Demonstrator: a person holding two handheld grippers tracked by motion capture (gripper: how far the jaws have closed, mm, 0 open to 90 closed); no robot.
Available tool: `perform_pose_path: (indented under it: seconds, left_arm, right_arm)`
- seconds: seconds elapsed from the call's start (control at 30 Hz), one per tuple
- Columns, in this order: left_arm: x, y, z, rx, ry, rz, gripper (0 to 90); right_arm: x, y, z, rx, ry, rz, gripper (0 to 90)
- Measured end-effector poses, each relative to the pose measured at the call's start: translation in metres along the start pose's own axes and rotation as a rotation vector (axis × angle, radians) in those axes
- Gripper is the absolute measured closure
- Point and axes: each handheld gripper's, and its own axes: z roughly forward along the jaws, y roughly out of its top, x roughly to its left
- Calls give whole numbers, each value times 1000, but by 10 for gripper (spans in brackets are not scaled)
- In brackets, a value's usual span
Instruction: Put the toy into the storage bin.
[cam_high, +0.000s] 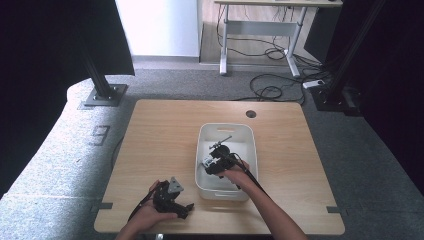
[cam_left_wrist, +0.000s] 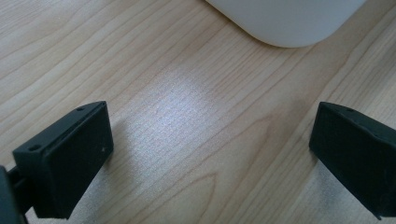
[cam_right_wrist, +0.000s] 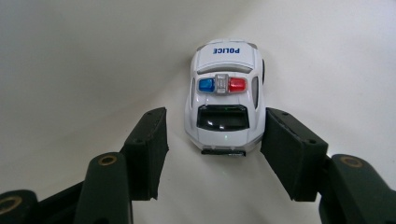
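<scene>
1. The right gripper (cam_right_wrist: 212, 140) has its two black jaws partly apart around a white toy police car (cam_right_wrist: 226, 93). One jaw looks to be against the car's side; a narrow gap shows at the other.
2. The car sits on the pale floor of a white bin (cam_high: 226, 131), with red and blue roof lights and the word POLICE on it.
3. The left gripper (cam_left_wrist: 210, 154) stands with its jaws wide and bare wood between them, near one rounded corner of the bin.
4. In the high view the left gripper rests at the near edge of a light wooden table (cam_high: 160, 130), just beside the bin.
5. A round hole (cam_high: 251, 113) sits near the table's far edge.
6. Beyond lie grey carpet (cam_high: 200, 85), black cables (cam_high: 270, 90), black frame posts, and a white desk frame (cam_high: 260, 30).
</scene>
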Motion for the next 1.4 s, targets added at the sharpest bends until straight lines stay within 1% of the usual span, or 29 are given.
perform_pose_path:
  seconds: [0.2, 0.3, 0.37, 0.43, 0.5, 0.53, 0.57, 0.67, 0.77, 0.87, 1.0, 1.07, 1.23, 1.27, 1.4]
  left_arm:
    - [0, 0, 0, 0, 0, 0, 0]
    - [0, 0, 0, 0, -1, -1, 0]
    - [0, 0, 0, 0, -1, -1, 0]
    - [0, 0, 0, 0, -1, -1, 0]
    - [0, 0, 0, 0, -2, 0, 0]
    - [0, 0, 0, 0, -2, -1, 0]
    - [0, 0, 0, -1, -2, -1, 0]
    - [0, 0, 0, 0, -1, -1, 0]
    - [0, 0, 0, -1, -2, 0, 0]
    - [0, 0, 0, -1, -3, 1, 0]
    - [0, 0, 0, 1, -2, 4, 0]
    - [0, 0, 0, -1, -2, 2, 0]
    - [0, 0, 0, -1, -4, 1, 0]
    - [0, 0, 0, -1, -4, 1, 0]
    - [0, 0, 0, -1, -4, 2, 0]
  right_arm:
    - [3, -1, 1, -1, -7, -31, 361]
    - [3, -1, 2, -1, -14, -34, 349]
    - [1, -1, 5, 27, -23, -32, 340]
    - [0, -1, 5, 30, -13, -20, 351]
    - [1, -1, 4, 27, -2, -25, 364]
    - [2, -1, 4, 28, -7, -29, 373]
    - [1, -1, 4, 28, -1, -25, 395]
    - [-2, -1, 2, 26, 14, 8, 440]
    - [-3, -1, 1, 29, 42, 29, 458]
    - [-2, -1, 1, 24, 56, 29, 461]
    - [-3, -1, -2, 2, 71, 39, 472]
    - [-3, -1, -1, 8, 77, 37, 474]
    - [-2, -1, 2, 50, 92, 27, 467]
    - [-2, -1, 3, 51, 92, 20, 466]
    - [-1, -1, 3, 54, 96, 17, 465]
